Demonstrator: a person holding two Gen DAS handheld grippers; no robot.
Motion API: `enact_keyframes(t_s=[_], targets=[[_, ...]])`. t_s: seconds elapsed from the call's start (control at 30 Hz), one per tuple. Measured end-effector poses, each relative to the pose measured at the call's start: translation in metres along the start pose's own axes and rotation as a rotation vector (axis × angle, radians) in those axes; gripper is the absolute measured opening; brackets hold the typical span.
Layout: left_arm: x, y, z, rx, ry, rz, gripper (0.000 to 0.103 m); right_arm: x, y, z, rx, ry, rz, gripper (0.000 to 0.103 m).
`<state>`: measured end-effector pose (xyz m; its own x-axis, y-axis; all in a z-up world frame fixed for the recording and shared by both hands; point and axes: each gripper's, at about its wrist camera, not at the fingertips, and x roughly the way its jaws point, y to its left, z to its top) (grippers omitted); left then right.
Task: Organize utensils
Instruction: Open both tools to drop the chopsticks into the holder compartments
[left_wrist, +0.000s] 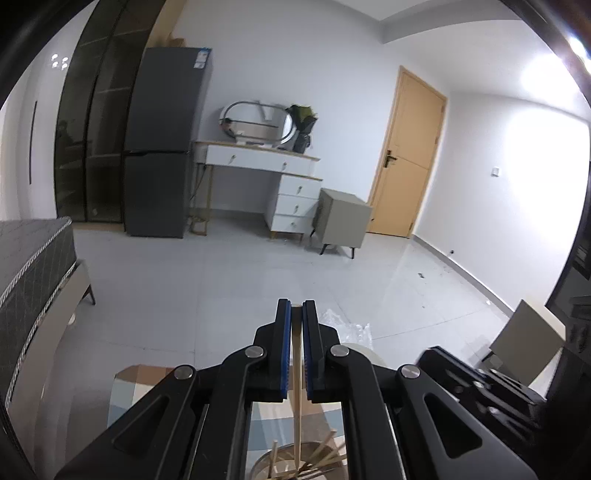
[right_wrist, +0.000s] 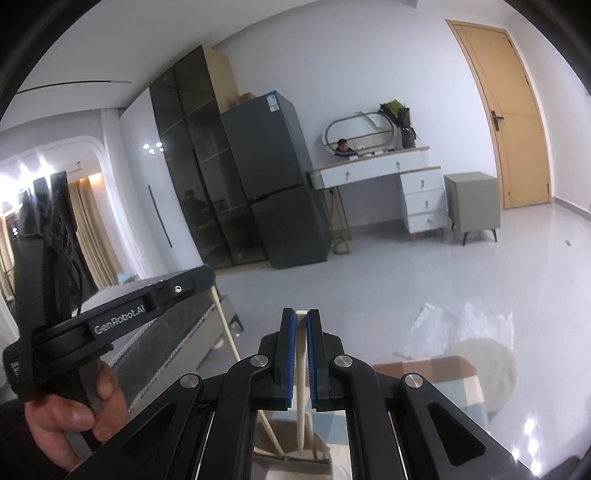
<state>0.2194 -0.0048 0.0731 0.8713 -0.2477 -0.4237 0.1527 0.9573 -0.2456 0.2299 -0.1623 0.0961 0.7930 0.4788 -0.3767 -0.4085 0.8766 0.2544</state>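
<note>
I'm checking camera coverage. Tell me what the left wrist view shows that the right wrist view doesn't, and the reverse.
Left wrist only: a round container of wooden sticks below the jaws, and the bed's quilted edge.

Right wrist only: the left gripper from outside, the hand gripping its handle, a curtained room.

Both: each gripper, left gripper and right gripper, shut on a pale stick; fridge, white dresser, door.

Both views are evenly lit by cool indoor light, with a blown-out white glare on the wall (left_wrist: 535, 122) at the upper right of the left view and small ceiling lamps (right_wrist: 153, 147) burning out in the right one. The glossy floor (right_wrist: 498, 332) throws back pale reflections. Fisheye bending curves the door (right_wrist: 509, 110) and cabinet (left_wrist: 92, 129), black vignette rings the corners, and the near black gripper parts are soft.
</note>
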Motion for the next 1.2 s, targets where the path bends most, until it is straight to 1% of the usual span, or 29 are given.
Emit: enact_keyframes(t_s=[0.1, 0.2, 0.37, 0.53, 0.73, 0.87, 0.9, 1.0, 1.07, 1.13, 1.17, 1.2], targets=[[0.003, 0.005, -0.007, -0.017, 0.013, 0.006, 0.002, 0.001, -0.002, -0.005, -0.001, 0.01, -0.005, 0.005], [0.002, 0.002, -0.011, 0.003, 0.004, 0.019, 0.002, 0.0, -0.003, -0.007, -0.003, 0.013, -0.002, 0.005], [0.002, -0.008, -0.013, 0.018, 0.03, -0.004, 0.002, -0.001, -0.001, -0.014, -0.008, 0.046, -0.001, 0.005], [0.007, -0.012, -0.019, 0.025, 0.091, 0.001, 0.002, -0.002, -0.004, -0.023, -0.001, 0.068, 0.0, 0.005], [0.004, -0.015, -0.019, 0.034, 0.139, -0.006, 0.002, -0.002, -0.008, -0.039, 0.026, 0.121, 0.011, 0.005], [0.003, -0.016, -0.019, 0.031, 0.192, -0.012, 0.002, 0.0, -0.005, -0.048, 0.033, 0.156, 0.02, 0.005], [0.002, -0.016, -0.019, 0.029, 0.202, -0.01, 0.002, 0.001, -0.004, -0.05, 0.035, 0.169, 0.026, 0.008], [-0.002, -0.015, -0.019, 0.011, 0.237, -0.023, 0.002, 0.0, -0.003, -0.054, 0.04, 0.183, 0.024, 0.009], [-0.004, -0.014, -0.018, 0.006, 0.261, -0.015, 0.002, -0.006, -0.004, -0.056, 0.053, 0.187, 0.019, 0.015], [-0.007, -0.014, -0.018, 0.004, 0.292, -0.011, 0.004, -0.012, -0.005, -0.057, 0.072, 0.18, 0.027, 0.03], [-0.008, -0.014, -0.019, 0.004, 0.3, -0.008, 0.009, -0.017, -0.006, -0.058, 0.083, 0.172, 0.032, 0.033], [-0.01, -0.015, -0.02, 0.004, 0.304, -0.002, 0.017, -0.02, -0.007, -0.058, 0.087, 0.168, 0.03, 0.039]])
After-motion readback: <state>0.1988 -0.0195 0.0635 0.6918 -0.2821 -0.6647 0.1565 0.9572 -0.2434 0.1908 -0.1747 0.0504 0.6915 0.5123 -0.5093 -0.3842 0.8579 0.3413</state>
